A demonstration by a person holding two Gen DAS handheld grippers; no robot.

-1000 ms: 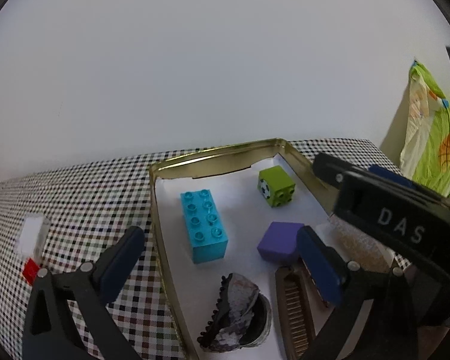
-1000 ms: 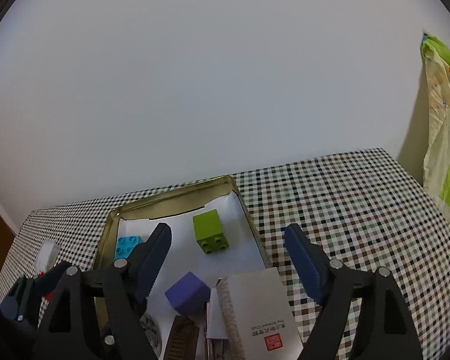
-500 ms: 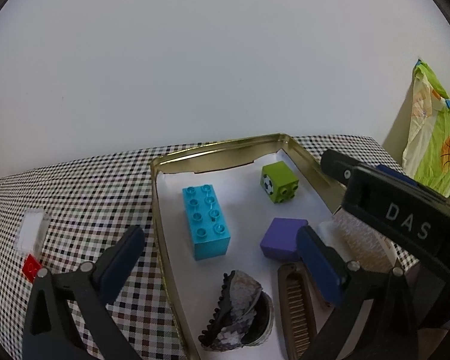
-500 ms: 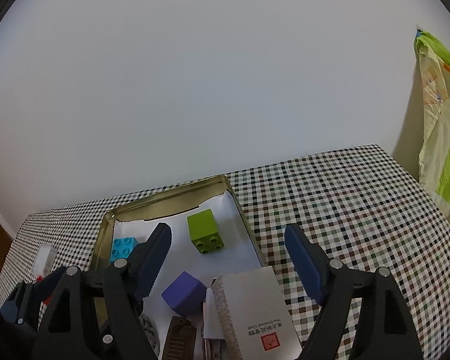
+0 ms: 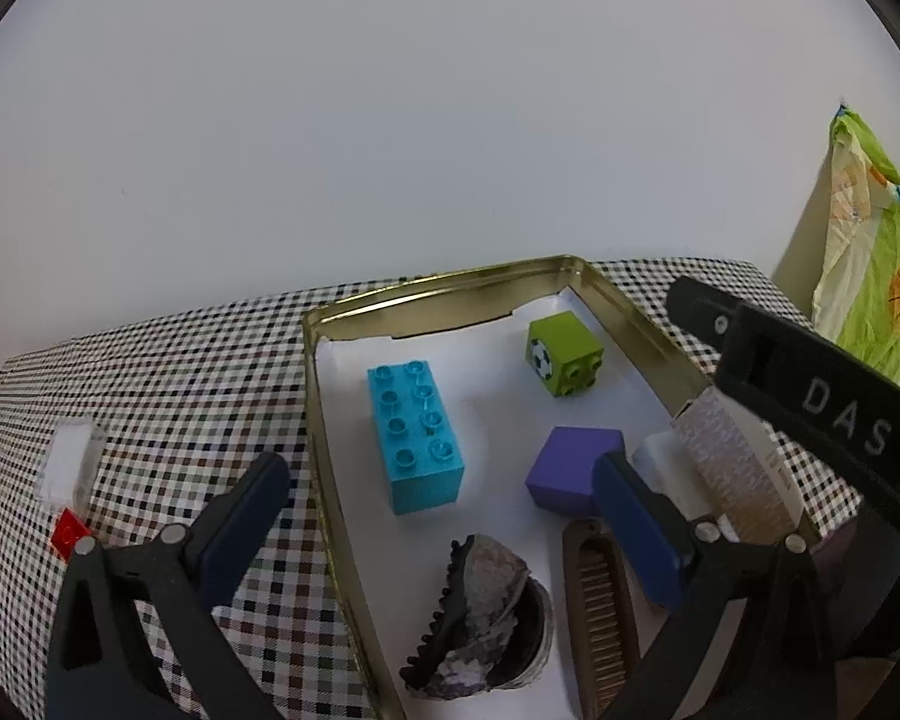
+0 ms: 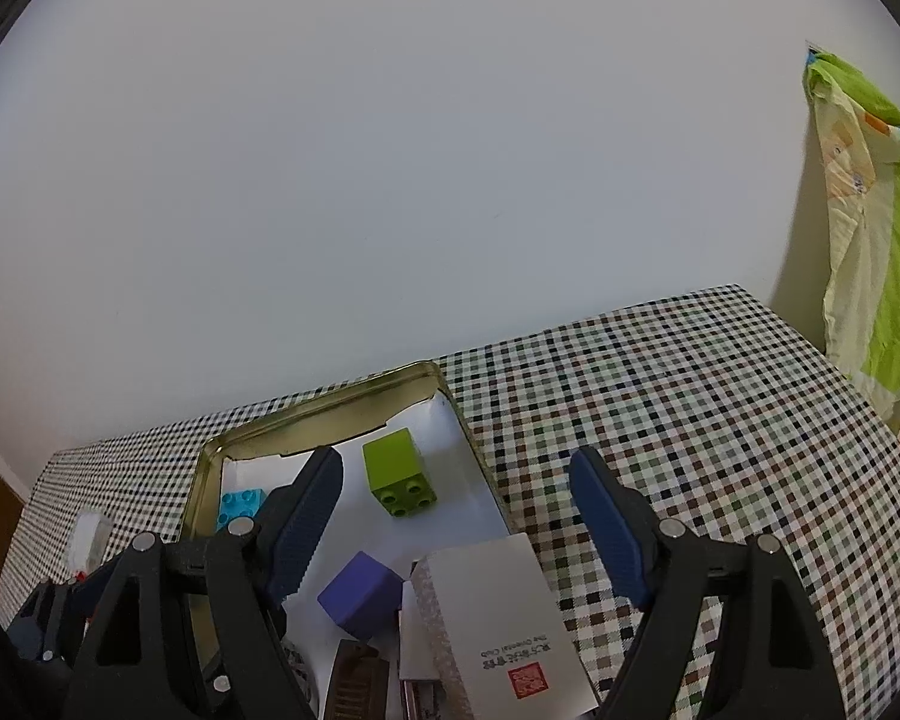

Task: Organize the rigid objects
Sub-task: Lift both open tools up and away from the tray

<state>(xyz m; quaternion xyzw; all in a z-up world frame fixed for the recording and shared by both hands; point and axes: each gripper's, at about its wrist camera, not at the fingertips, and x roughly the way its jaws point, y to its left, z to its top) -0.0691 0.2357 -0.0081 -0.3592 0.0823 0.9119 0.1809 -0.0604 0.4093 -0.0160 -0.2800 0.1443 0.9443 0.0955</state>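
Both tongs spread, nothing pinched. Left tongs [image 5: 432, 516] hover over the near left rim of the gold tin [image 5: 318, 408]; right tongs [image 6: 456, 516] hover over its near right corner.

Already in the tin: blue brick [image 5: 414, 435], green brick [image 5: 564, 354], purple cube [image 5: 573, 471], brown comb [image 5: 600, 612], patterned hair clip [image 5: 480, 618].

Key relation: the white card box [image 6: 498, 612] sits low between the right tongs' fingers, straddling the tin's right rim, apparently tilted and not flat inside. Its long axis runs roughly along the tongs' pointing direction, so the spread fingers flank its long sides. Right tongs are clearly nearer; from the left view the box [image 5: 732, 468] lies beyond the left tongs' right finger.

Likely next: the right tongs drop and close across the box's narrow width.

Small clear case and red piece [image 5: 69, 531] lie on the checked bench [image 5: 180, 372], left of the tin, nearer the left tongs.
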